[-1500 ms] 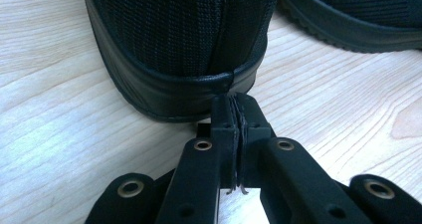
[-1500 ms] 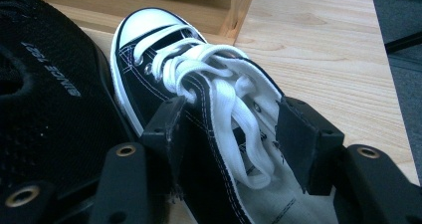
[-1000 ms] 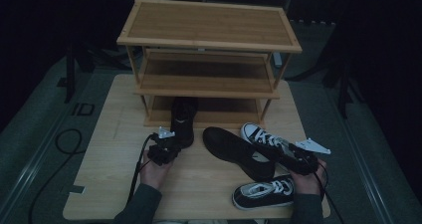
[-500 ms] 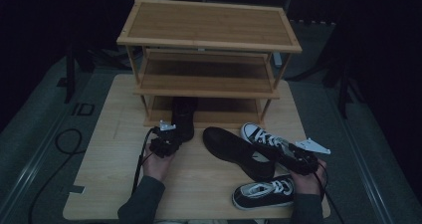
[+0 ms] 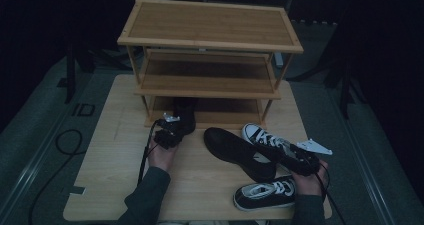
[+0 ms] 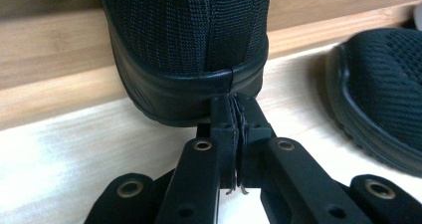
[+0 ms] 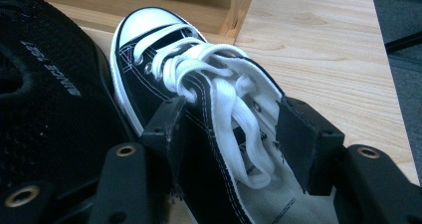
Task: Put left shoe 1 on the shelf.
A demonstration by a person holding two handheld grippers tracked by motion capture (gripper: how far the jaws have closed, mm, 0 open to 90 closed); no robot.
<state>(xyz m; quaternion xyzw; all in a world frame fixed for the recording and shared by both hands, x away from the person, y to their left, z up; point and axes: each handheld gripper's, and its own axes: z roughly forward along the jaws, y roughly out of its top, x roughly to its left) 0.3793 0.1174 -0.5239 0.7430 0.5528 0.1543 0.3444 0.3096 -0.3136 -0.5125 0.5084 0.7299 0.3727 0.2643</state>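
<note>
One pale wooden counter (image 5: 110,185) carries everything, and a three-shelf bamboo shoe rack (image 5: 210,20) stands along its far edge.

At the rack's front left, a black knit shoe (image 5: 184,112) sits toe-first on the bottom shelf with its heel (image 6: 189,45) sticking out over the counter. Since a second ago it has slid a little deeper into the rack as the left hand (image 5: 162,157) pushed forward. That shoe looks nearly stowed, with release probably the next step.

Its mate, the second black shoe (image 5: 235,152), lies on its side mid-counter, toward the right. A black-and-white canvas sneaker (image 5: 265,141) leans tilted across it, and the other sneaker (image 5: 265,194) rests flat near the counter's near right corner.

The left tool (image 6: 234,114) has its jaws pressed together, pinching the thin seam tab at the knit shoe's heel. That forearm reaches in low and roughly level from the near edge.

The right tool (image 7: 229,129) straddles the tilted sneaker's laced collar with one pad against each side, and I judge it clamped. The right hand (image 5: 307,182) has stayed put near the counter's right edge, apparently waiting its turn.
</note>
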